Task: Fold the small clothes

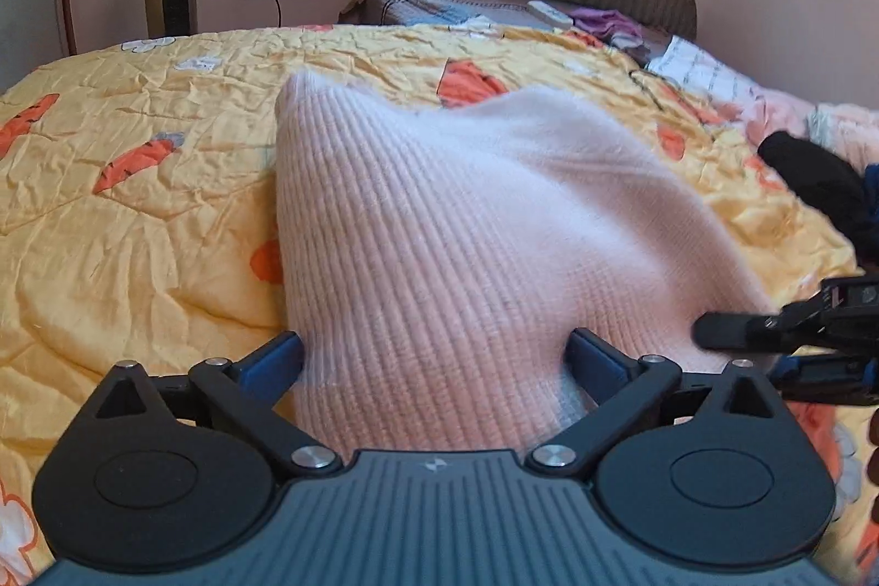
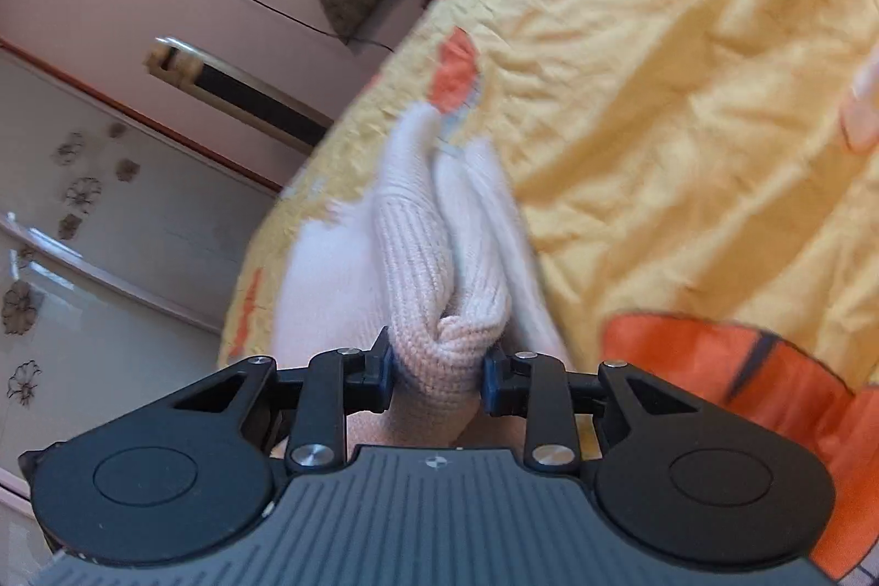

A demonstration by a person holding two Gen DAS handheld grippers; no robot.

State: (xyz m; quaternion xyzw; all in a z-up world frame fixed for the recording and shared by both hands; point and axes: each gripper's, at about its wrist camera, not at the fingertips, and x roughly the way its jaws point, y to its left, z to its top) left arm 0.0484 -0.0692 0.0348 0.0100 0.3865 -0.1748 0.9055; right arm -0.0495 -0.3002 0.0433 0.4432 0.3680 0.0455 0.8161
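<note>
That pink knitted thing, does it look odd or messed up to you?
Not damaged, just bunched. The pink knit garment tents up off the yellow quilt, and the right tool pinches a thick wad of it. The left tool stands open around it.

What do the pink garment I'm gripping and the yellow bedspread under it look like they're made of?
The pink garment looks like a soft ribbed knit, perhaps wool or acrylic: fine parallel ribs and a fuzzy nap show, and it bunches thickly in the right gripper. The yellow bedspread looks like thin woven cotton or polyester, matte and finely crinkled, with printed orange carrots.
</note>
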